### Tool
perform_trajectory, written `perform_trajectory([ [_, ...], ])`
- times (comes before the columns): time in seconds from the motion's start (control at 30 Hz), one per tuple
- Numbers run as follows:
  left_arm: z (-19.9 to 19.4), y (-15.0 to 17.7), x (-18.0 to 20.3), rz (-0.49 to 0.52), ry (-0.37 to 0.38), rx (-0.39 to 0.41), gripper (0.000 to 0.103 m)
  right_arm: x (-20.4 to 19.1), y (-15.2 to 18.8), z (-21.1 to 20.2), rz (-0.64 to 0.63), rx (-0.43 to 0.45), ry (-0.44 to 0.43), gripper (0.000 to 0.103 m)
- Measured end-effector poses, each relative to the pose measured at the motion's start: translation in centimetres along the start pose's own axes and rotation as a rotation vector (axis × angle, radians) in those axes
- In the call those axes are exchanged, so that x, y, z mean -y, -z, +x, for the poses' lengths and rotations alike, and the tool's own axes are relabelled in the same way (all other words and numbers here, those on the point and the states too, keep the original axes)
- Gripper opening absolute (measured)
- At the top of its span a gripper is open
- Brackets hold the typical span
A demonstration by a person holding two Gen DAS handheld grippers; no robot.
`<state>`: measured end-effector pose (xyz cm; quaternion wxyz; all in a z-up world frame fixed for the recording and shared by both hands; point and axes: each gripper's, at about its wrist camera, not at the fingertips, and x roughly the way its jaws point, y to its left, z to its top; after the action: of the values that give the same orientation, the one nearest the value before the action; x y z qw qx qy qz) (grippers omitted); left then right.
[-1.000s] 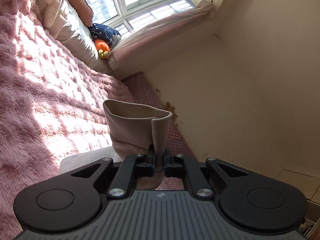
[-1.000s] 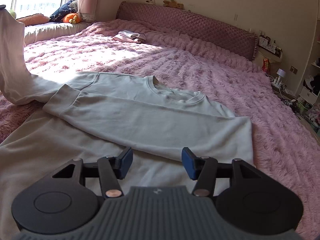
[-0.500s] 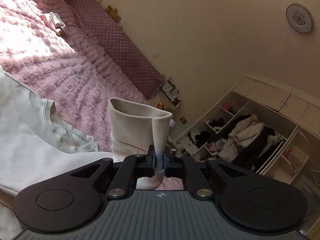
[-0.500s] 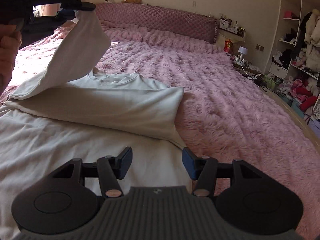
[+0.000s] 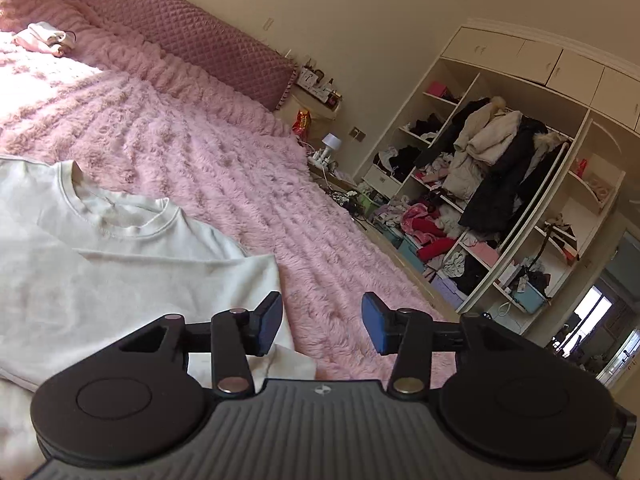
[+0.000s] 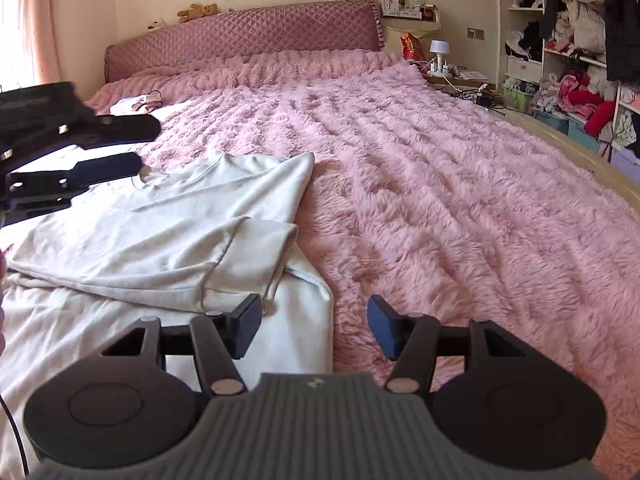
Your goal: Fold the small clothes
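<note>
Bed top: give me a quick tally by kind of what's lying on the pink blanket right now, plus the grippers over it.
White sweatshirt, sleeve folded across the body: 1
Small pile of pale clothes near the headboard: 1
Grippers, both open and empty: 2, left gripper and right gripper
Total: 4

Place: home bedroom | bed: fluffy pink blanket (image 6: 440, 184) over a wide bed, quilted mauve headboard (image 6: 248, 36) with a teddy bear (image 6: 198, 11) on top | storage: open white wardrobe (image 5: 504, 184) crammed with coats and clothes | bedside: small lamp (image 6: 438, 50) by the wall
</note>
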<state>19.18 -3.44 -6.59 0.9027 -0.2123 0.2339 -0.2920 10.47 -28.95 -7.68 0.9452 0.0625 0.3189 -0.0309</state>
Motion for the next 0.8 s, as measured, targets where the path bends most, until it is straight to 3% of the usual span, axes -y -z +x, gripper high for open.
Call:
perform_trajectory([
  [0.07,-2.8,-1.2,-2.0,0.025,-0.061,0.019,0.055,0.0,-0.9,0.9,0.077,-0.009,-0.045,0.054],
  [0.17,-7.2,-2.9,-6.6,0.048,-0.25,0.033,0.057,-0.4,-1.7,2.6,0.166,-0.035,-0.084,0.054],
  [0.3,-12.1,-3.6,-13.1,-0.083,-0.464,0.083,0.057,-0.9,-1.7,5.5,0.302,-0.125,-0.107,0.054],
  [0.4,-14.5,-3.0,-16.1,-0.119,-0.564,0.111,0.057,-0.7,-1.1,7.2,0.404,-0.185,-0.106,0.055],
  [0.5,-14.7,-2.6,-17.1,-0.043,-0.622,0.035,0.057,-1.1,-1.1,7.6,0.419,-0.19,-0.095,0.055],
  [0.6,-13.2,-2.0,-17.2,0.12,-0.679,-0.084,0.057,-1.2,-1.3,7.4,0.411,-0.194,-0.094,0.055],
  [0.8,-9.3,-1.4,-18.0,0.336,-0.726,-0.22,0.056,-1.6,-1.5,7.5,0.385,-0.203,-0.079,0.055],
])
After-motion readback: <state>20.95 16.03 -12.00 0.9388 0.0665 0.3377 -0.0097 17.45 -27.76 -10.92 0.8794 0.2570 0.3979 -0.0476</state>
